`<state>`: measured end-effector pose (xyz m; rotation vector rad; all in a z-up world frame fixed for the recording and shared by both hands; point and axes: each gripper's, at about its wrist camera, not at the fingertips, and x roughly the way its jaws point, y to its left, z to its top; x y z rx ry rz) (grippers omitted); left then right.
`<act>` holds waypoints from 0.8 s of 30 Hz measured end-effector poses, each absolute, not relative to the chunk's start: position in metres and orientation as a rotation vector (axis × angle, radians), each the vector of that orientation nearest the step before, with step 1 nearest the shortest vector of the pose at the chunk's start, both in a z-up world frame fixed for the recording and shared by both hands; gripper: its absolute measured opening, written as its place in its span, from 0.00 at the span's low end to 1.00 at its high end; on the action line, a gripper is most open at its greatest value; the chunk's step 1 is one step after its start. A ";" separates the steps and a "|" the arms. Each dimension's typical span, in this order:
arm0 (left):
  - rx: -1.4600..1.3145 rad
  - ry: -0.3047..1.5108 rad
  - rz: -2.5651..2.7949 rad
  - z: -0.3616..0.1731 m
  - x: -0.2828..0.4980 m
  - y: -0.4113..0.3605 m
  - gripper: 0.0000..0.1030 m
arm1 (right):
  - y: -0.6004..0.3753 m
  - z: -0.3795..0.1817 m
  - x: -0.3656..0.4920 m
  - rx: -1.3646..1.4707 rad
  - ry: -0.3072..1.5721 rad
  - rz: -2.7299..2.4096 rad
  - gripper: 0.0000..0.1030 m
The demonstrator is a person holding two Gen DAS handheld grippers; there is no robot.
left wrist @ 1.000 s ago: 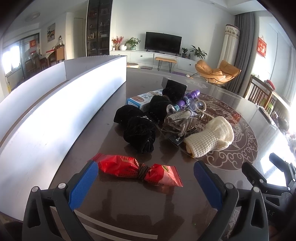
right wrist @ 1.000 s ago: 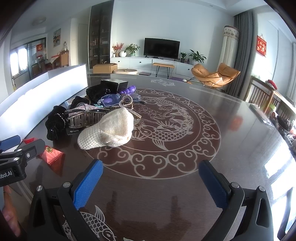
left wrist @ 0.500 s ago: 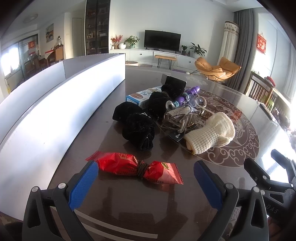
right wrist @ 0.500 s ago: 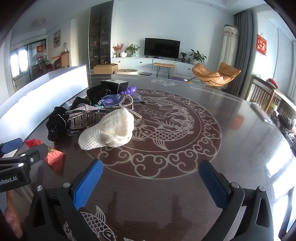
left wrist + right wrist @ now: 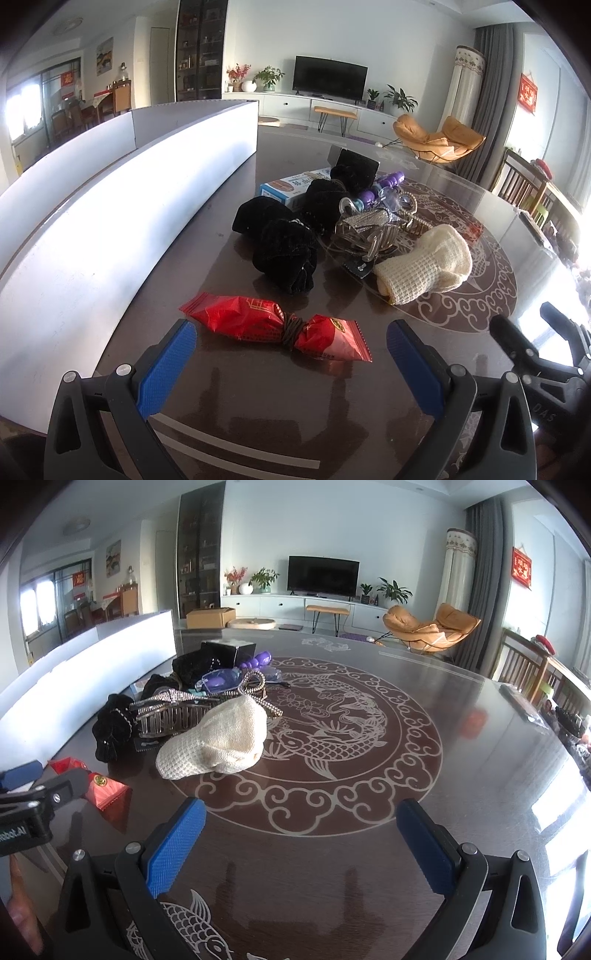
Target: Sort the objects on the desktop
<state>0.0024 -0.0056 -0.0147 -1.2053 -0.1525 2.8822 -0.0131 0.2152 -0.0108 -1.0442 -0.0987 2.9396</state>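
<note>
A red snack packet (image 5: 275, 328) tied in the middle lies on the dark table, just ahead of my open left gripper (image 5: 291, 354). It also shows at the left of the right wrist view (image 5: 105, 788). Beyond it sits a pile: black velvet scrunchies (image 5: 284, 247), a silver hair claw (image 5: 365, 232), a cream knitted pouch (image 5: 424, 269), purple items (image 5: 384, 184), a blue-white box (image 5: 291, 186) and a black box (image 5: 356, 164). My right gripper (image 5: 301, 840) is open and empty over the table, with the pouch (image 5: 218, 738) ahead to its left.
A long white storage box (image 5: 122, 206) runs along the table's left side. The round table has a fish pattern (image 5: 332, 731) at its middle. The right gripper's body (image 5: 535, 354) shows at the right of the left wrist view.
The left gripper has moved slightly forward toward the red packet. The right gripper has barely moved.
</note>
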 end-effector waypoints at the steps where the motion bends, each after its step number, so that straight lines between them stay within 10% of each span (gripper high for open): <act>1: -1.207 -0.148 2.882 -0.015 0.002 -0.005 1.00 | 0.216 -0.011 -0.013 -1.047 -0.094 2.941 1.00; 24: -1.448 -0.089 2.761 -0.042 -0.015 0.012 1.00 | 0.222 -0.018 -0.025 -1.140 -0.025 2.912 1.00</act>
